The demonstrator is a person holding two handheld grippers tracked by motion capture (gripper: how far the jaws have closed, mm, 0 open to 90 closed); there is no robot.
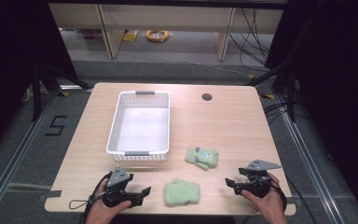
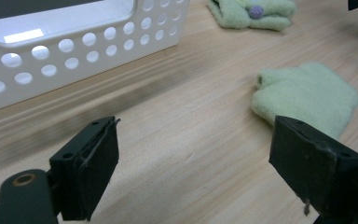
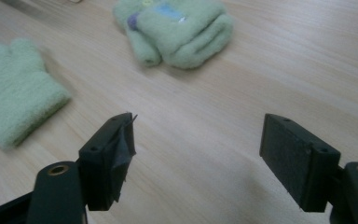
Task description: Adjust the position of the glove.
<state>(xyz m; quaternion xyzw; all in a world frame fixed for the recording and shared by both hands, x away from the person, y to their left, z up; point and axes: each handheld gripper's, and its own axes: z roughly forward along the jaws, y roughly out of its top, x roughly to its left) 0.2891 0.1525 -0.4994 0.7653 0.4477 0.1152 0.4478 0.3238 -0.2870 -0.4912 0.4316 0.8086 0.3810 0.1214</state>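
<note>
Two hand-held grippers hover, jaws wide apart and empty, over a wooden table with two fuzzy green mittens.

The plain mitten (image 1: 182, 192) lies flat near the front edge between the left gripper (image 1: 145, 191) and right gripper (image 1: 227, 181); the decorated mitten (image 1: 202, 157) (blue and yellow patches, a purple dot) sits folded just beyond it, right of the white perforated plastic basket (image 1: 139, 151). Both look light, soft and floppy, likely to sag when lifted; pinching a thick fold or the cuff edge seems the surest hold.
</note>
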